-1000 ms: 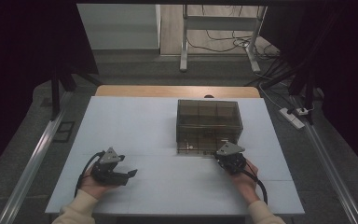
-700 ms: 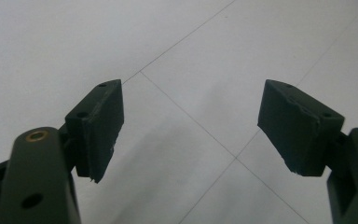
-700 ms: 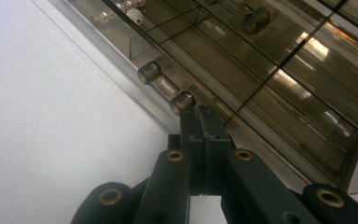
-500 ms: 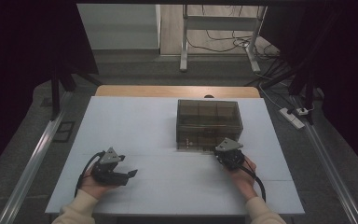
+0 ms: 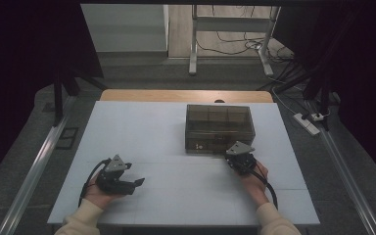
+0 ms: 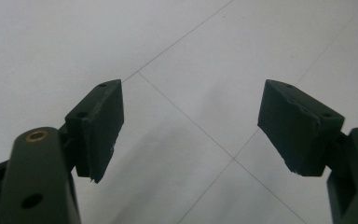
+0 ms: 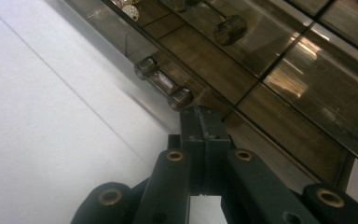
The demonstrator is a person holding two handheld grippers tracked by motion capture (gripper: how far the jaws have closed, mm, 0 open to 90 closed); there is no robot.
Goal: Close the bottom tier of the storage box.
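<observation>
**Right tool closed at the front of the smoky box; left tool wide over bare desk**

Smoky clear compartment box (image 5: pixel 219 128) sits on the white desk (image 5: pixel 142 127), right of centre and toward the far edge. Lid down; dividers visible through it. Small items inside, too dim to identify from the high view.

Right tool (image 5: pixel 239 157): held in the right hand (image 5: pixel 254 177) at the near right corner of the box, tips just at its front wall. Right gripper view shows the two jaws pressed flat together with nothing between them (image 7: pixel 205 122). They point at the lower front edge of the box, just beside a small clear cylindrical latch (image 7: pixel 164 84) on that wall. Contact with the box: cannot tell.

Left tool (image 5: pixel 136 182): in the left hand (image 5: pixel 98 190), near the left front of the desk, well apart from the box. Left gripper view shows the jaws standing wide (image 6: pixel 191 126), only desk surface with thin seam lines between them.
</observation>
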